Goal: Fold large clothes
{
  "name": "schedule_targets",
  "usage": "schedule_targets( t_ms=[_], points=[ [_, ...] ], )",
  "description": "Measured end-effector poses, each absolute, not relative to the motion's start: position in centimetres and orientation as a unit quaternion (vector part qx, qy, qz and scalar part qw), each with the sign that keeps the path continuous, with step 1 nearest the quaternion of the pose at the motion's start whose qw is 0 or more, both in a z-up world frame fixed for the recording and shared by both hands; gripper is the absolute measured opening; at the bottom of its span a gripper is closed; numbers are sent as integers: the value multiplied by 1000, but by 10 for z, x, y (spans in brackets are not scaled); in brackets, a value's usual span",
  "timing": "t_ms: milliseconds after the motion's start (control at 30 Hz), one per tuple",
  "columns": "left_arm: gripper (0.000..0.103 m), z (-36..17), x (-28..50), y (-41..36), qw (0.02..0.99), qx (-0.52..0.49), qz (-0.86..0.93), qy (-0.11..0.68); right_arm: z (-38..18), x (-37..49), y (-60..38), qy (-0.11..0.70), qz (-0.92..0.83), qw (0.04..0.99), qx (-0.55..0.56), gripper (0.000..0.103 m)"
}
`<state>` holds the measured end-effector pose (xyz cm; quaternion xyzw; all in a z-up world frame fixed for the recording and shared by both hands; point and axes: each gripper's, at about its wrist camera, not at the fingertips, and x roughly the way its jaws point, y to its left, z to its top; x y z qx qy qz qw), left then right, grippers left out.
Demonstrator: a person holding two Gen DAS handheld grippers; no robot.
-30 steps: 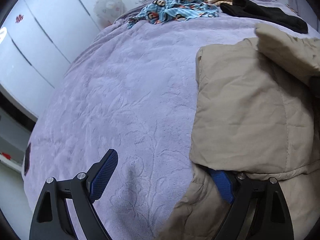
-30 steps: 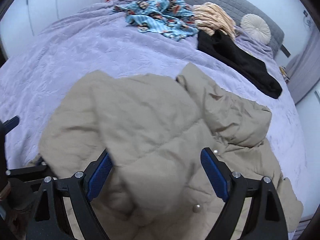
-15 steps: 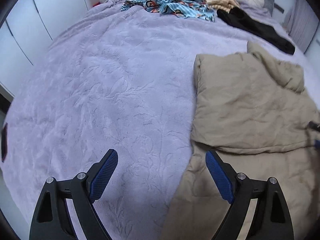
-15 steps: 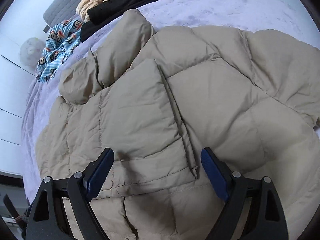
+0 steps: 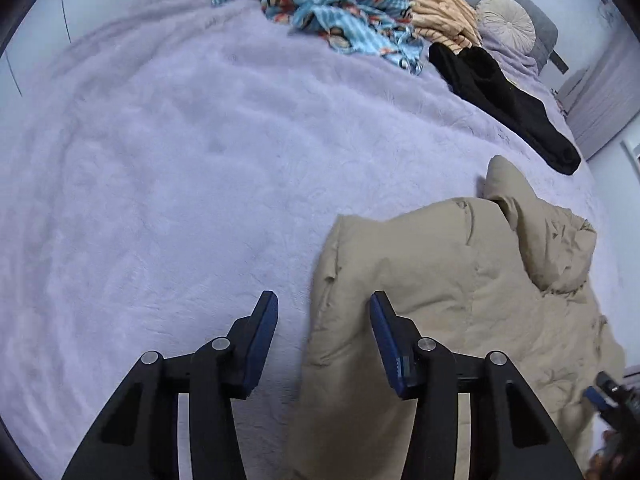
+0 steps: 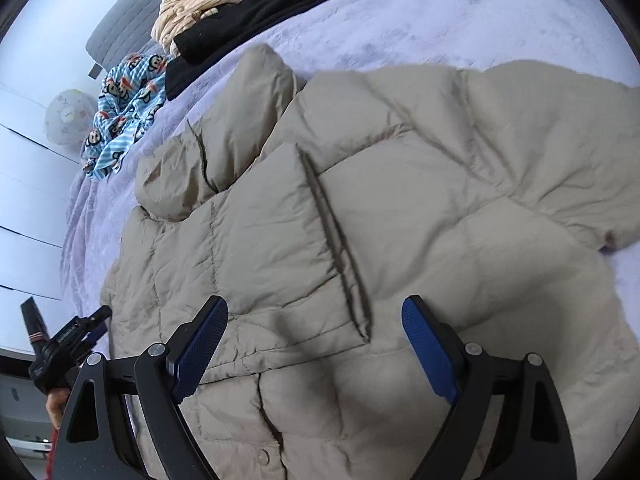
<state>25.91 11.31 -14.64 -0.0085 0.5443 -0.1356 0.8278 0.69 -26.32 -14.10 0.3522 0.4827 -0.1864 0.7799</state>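
The beige puffer jacket (image 6: 380, 220) lies partly folded on the lavender bed (image 5: 160, 160), lower right in the left view. It looks light, bulky, springy and slick: best pinched at a seamed edge. The left gripper (image 5: 324, 320) is closing on nothing; the right gripper (image 6: 316, 344) hangs spread above the jacket.

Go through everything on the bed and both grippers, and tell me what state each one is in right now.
Beige puffer jacket: partly folded, one side panel laid over its body.
Left gripper: jaws closing over the jacket's edge, nothing pinched yet.
Right gripper: open above the jacket.
Blue monkey-print garment: crumpled, unfolded.
Cream striped garment: bunched up.
Black garment: stretched out, unfolded.
Purple blanket: spread flat.
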Motion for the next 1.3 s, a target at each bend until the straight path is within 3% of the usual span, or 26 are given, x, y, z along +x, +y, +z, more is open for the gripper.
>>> schedule_targets(
  t_ms=[33,67,133,233,333,433,467,567,733,800,1033,1100,1167,1200,1233,1267,1300],
  points=[
    [51,-134,256,112,843,15,-129,521,-134,2,-265,476,-194,785,346,84],
    [51,-123,253,111,856,33,-129,500,-129,1,-265,470,-195,790,341,63],
    [51,-107,255,107,866,42,-146,477,-123,8,-262,472,-175,797,332,39],
    [51,-119,259,84,851,49,-179,491,-124,36,-240,477,-119,813,311,35],
    [51,-165,255,62,839,95,-156,513,-136,72,-208,487,-78,831,259,35],
    [52,-198,245,70,839,71,-145,520,-163,94,-199,508,-85,827,226,33],
    [53,-200,242,73,839,63,-143,521,-172,96,-202,512,-89,823,228,22],
    [55,-202,242,69,842,70,-137,516,-189,88,-220,508,-90,816,259,1],
    [55,-186,239,68,842,97,-129,515,-173,58,-247,494,-138,812,279,1],
    [55,-173,236,67,842,109,-115,515,-166,43,-260,494,-164,804,286,8],
    [55,-125,197,42,837,145,-144,508,-150,-15,-286,479,-167,780,366,10],
    [55,-121,181,30,829,150,-155,517,-148,-31,-289,475,-164,774,386,16],
    [55,-121,164,16,819,152,-169,528,-146,-48,-291,470,-165,767,404,39],
    [55,-120,155,8,815,154,-175,530,-145,-56,-293,466,-167,764,413,45],
    [60,-120,146,1,813,156,-178,532,-143,-63,-295,461,-170,763,420,52],
    [83,-119,137,-7,812,157,-181,533,-141,-71,-296,456,-172,763,425,52],
    [100,-116,128,-13,813,157,-184,530,-140,-78,-299,454,-174,761,429,52]
  ],
)
